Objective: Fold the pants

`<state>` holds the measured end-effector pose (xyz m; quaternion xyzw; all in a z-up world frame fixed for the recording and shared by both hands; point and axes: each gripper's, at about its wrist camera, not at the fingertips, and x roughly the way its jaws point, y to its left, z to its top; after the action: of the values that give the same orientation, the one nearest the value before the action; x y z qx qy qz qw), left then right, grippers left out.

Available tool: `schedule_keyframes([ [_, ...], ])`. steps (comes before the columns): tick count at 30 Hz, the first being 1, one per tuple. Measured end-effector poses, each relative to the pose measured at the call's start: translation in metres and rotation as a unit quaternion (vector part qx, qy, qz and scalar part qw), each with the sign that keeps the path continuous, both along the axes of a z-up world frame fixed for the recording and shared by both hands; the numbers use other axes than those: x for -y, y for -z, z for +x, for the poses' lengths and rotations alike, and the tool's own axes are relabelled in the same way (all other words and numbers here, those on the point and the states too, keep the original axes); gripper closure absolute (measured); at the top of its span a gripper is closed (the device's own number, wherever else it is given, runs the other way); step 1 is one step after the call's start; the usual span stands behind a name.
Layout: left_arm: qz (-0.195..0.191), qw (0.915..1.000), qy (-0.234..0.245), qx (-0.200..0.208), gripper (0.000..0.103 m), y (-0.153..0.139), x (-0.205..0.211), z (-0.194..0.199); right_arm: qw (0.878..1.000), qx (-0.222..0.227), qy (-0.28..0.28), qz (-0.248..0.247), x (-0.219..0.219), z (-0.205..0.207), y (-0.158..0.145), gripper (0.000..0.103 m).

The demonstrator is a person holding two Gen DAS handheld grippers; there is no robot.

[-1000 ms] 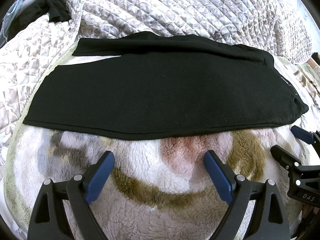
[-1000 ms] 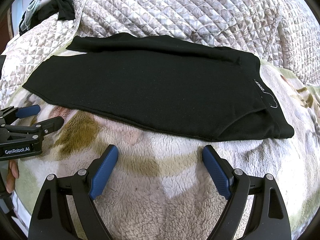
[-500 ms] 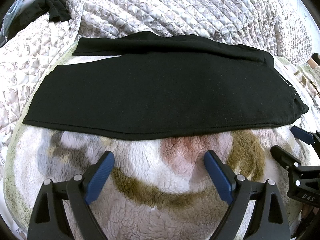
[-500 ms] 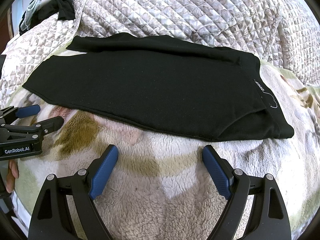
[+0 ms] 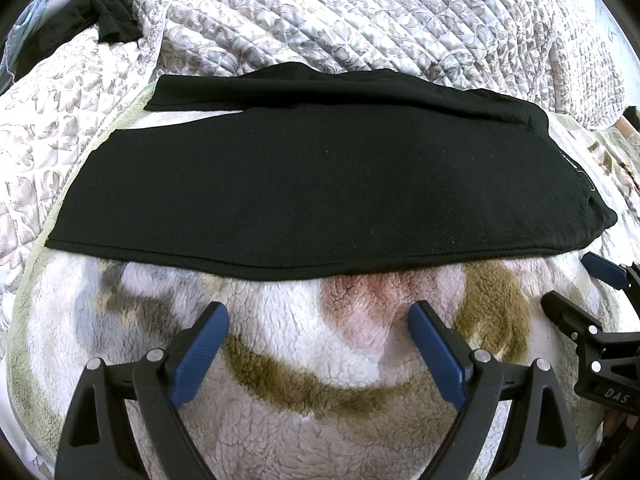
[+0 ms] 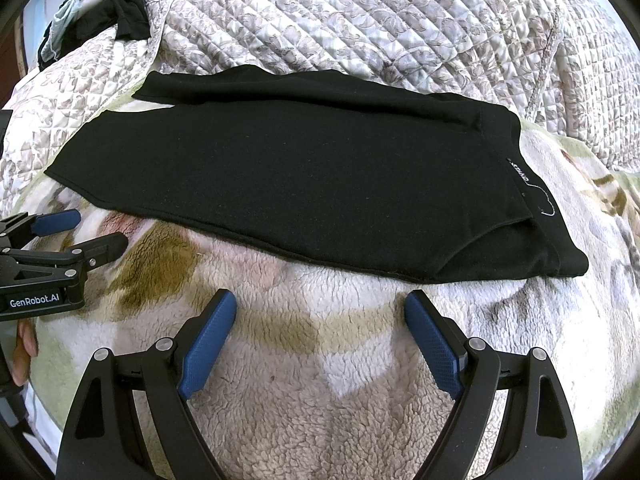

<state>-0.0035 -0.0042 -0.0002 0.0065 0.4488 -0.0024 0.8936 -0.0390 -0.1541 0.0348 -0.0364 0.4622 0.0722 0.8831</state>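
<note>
Black pants [image 5: 312, 176] lie flat across a fleece blanket, folded lengthwise with one leg over the other, waistband at the right, leg ends at the left. They also show in the right wrist view [image 6: 304, 176], with a white label near the waistband. My left gripper [image 5: 318, 312] is open and empty, just short of the pants' near edge. My right gripper [image 6: 320, 302] is open and empty, also short of the near edge. Each gripper shows at the side of the other's view: the right gripper [image 5: 576, 284], the left gripper [image 6: 96, 228].
The fleece blanket [image 5: 320, 360] with brown and pink patches lies under the pants. A quilted floral bedspread [image 5: 360, 12] rises behind. Dark clothes [image 6: 120, 16] are heaped at the far left corner.
</note>
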Motion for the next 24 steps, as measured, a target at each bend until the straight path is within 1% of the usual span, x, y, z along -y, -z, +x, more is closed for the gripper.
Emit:
schedule_keyframes([
  [14,0.0,1.0,0.0,0.0,0.009,0.0001,0.0001,-0.0001,1.0,-0.001,0.001,0.001,0.0008,-0.0003,0.0,0.017],
  [24,0.0,1.0,0.0,0.0,0.009,0.0001,0.0003,0.0,1.0,-0.012,-0.001,0.011,0.0031,0.0039,0.0002,0.016],
])
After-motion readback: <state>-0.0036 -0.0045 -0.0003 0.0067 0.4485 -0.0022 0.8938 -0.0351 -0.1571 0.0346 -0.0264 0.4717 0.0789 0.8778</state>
